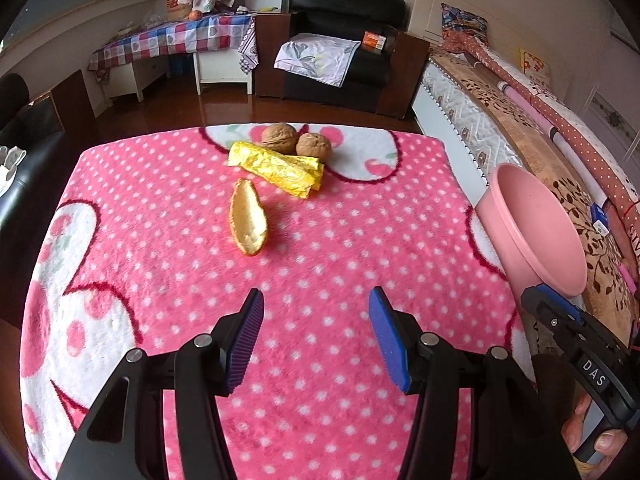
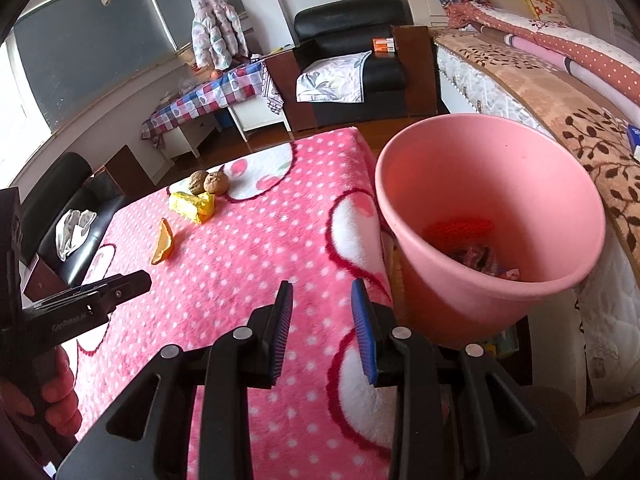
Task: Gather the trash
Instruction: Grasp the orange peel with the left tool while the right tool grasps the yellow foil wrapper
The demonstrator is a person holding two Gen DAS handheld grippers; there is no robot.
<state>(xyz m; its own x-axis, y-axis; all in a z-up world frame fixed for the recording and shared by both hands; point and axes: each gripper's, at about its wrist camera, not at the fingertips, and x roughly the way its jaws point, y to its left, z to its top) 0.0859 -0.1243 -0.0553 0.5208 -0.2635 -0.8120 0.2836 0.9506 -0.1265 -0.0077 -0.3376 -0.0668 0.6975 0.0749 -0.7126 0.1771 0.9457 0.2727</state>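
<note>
An orange peel lies on the pink dotted blanket of the table. Beyond it are a crumpled yellow wrapper and two walnuts. My left gripper hovers open and empty over the blanket, short of the peel. A pink bin stands off the table's right edge with some scraps at its bottom. My right gripper is near the table's right edge beside the bin, jaws narrowly apart with nothing between them.
A bed with patterned covers runs along the right, close behind the bin. A black armchair and a checked-cloth table stand across the dark wooden floor. A black seat sits left of the table.
</note>
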